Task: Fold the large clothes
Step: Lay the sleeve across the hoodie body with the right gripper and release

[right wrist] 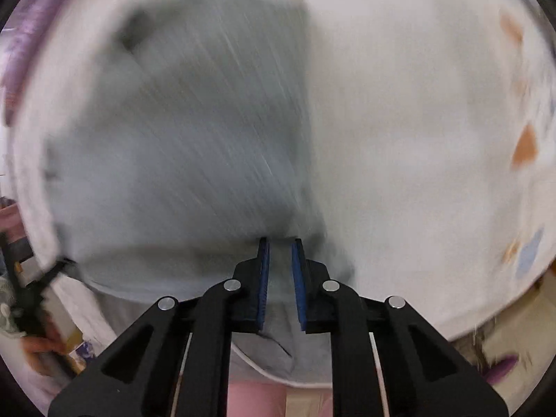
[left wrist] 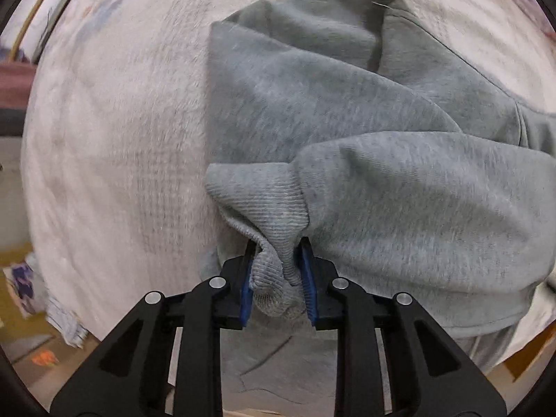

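A grey sweatshirt [left wrist: 347,114] is lying spread over a white cloth-covered surface [left wrist: 114,146], its body partly folded, with one sleeve [left wrist: 417,201] doubling back across its near part. The ribbed cuff [left wrist: 264,198] of that sleeve is sitting at the sweatshirt's near left edge, and the left gripper [left wrist: 277,271] is pinching it: a bunched wad of the ribbing is filling the gap between the blue-padded fingers [left wrist: 307,278], which are clenched on it. In the right wrist view the picture is heavily smeared by motion; the sweatshirt [right wrist: 194,132] is showing as a grey mass on the white surface [right wrist: 417,139]. The right gripper [right wrist: 279,274] is sitting at the sweatshirt's near right edge with its fingers [right wrist: 263,278] standing narrowly apart, and grey fabric is showing in the gap between them, though I cannot tell whether they are gripping it. Faint orange and blue marks [right wrist: 524,146] are dotting the white surface to the right of the sweatshirt.
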